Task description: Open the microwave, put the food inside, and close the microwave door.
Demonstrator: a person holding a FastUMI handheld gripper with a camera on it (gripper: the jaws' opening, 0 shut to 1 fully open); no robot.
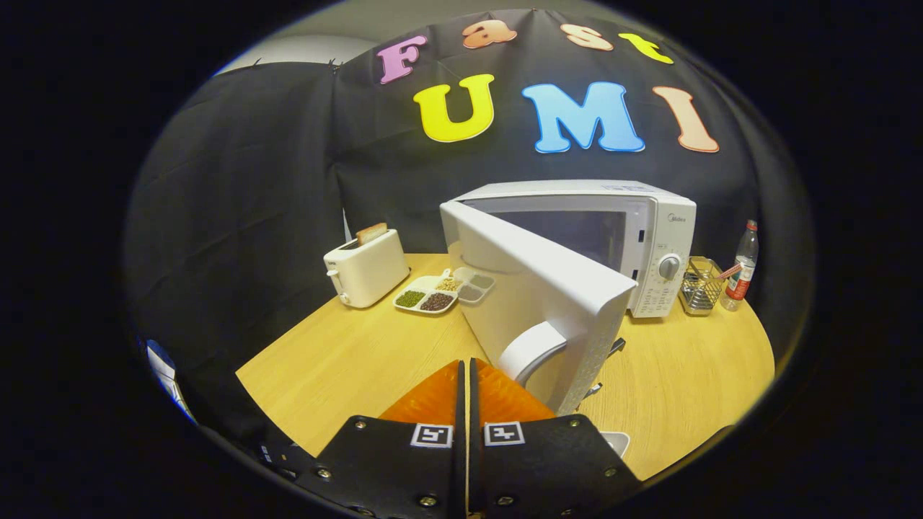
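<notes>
- Tongs [465,371] are closed tip to tip, gripping nothing, just short of the microwave door's handle [530,351].
- White microwave [652,238] sits on the desk [346,360], door [537,288] swung wide.
- Divided tray [427,294] holds beans and grains; toaster [365,268] holds bread.
- Wire basket [701,286] stands beside a bottle [743,267].

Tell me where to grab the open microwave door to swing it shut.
Take the curved handle on the door, near its free edge, coming from the door's outer face. It bows out, leaving a gap for a finger. The gripper, shut and empty, must open first.
</notes>
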